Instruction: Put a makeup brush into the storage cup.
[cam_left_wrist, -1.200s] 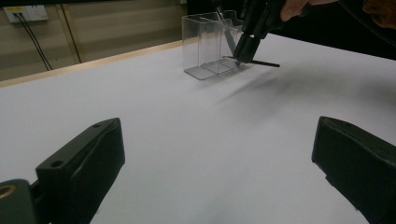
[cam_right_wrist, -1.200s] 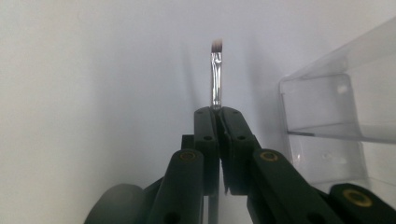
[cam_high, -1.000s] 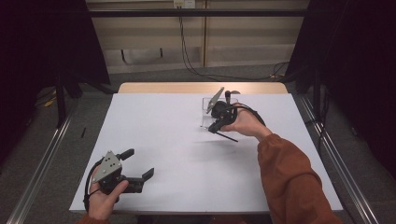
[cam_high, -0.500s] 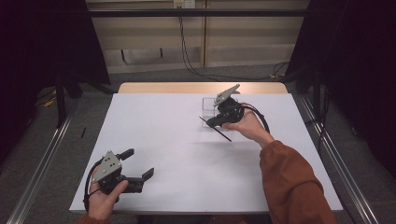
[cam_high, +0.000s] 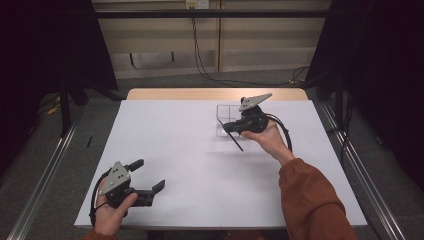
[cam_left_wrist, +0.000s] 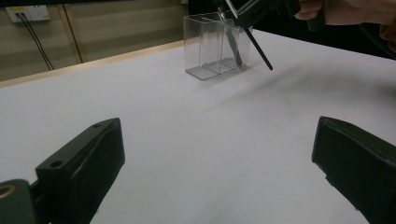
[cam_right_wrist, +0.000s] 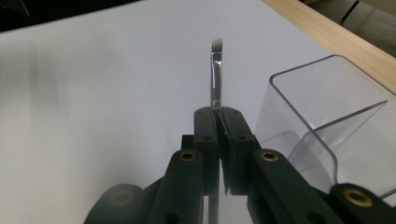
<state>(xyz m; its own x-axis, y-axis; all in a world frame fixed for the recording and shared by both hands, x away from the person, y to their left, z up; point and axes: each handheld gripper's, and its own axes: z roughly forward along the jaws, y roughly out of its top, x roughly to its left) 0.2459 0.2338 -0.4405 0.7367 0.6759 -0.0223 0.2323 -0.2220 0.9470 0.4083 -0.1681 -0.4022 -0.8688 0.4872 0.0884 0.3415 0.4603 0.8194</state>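
The right tongs (cam_right_wrist: 217, 122) are clamping fully shut on a thin black-handled brush with a silver ferrule and a dark angled tip (cam_right_wrist: 216, 79), gripping it at the lower end of the ferrule near mid-length. In the high view, right of centre, its long handle (cam_high: 235, 141) is slanting down towards the white bench (cam_high: 190, 150) without touching it. The brush is looking light, stiff and smooth, so it is likely to swivel or slip in a loose pinch; holding near its middle seems wisest. Just beside it, the clear plastic divided box (cam_right_wrist: 322, 116) is standing upright, and its near compartment is looking empty. The left tongs (cam_high: 145, 192), at lower left, are gaping wide, holding nothing.
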